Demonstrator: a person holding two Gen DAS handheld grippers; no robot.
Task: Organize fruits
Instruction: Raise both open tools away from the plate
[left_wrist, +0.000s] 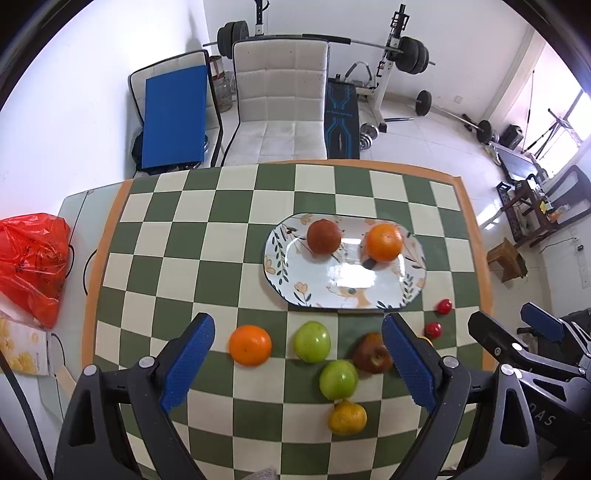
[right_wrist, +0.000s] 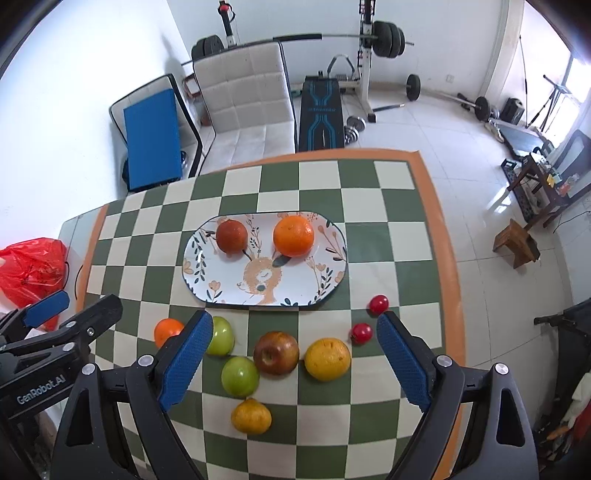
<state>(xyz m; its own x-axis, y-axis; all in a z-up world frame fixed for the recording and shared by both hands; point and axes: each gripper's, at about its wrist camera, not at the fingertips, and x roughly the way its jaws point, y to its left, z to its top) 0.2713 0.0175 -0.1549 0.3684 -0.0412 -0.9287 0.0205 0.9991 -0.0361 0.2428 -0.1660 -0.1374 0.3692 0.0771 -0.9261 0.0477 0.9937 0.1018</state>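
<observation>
We hold both tongs wide apart and empty above the near edge of the checkered tabletop (right_wrist: 369, 229): left tongs (left_wrist: 297, 354), right tongs (right_wrist: 293, 354). The flowered plate (right_wrist: 221, 291) carries a brown-red fruit (right_wrist: 231, 236) and an orange (right_wrist: 293, 236). Near it lie another orange (left_wrist: 250, 345), two green apples (right_wrist: 240, 376), a red apple (right_wrist: 276, 352), yellow fruits (right_wrist: 327, 359) and two small red ones (right_wrist: 379, 304).

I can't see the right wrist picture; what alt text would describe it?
A patterned plate on a green-and-white checked tablecloth holds an orange and a reddish-brown fruit. Nearer the camera, loose fruit lies on the cloth, including a red apple and two green apples. The open right tool hangs above them, with gym equipment behind.
</observation>
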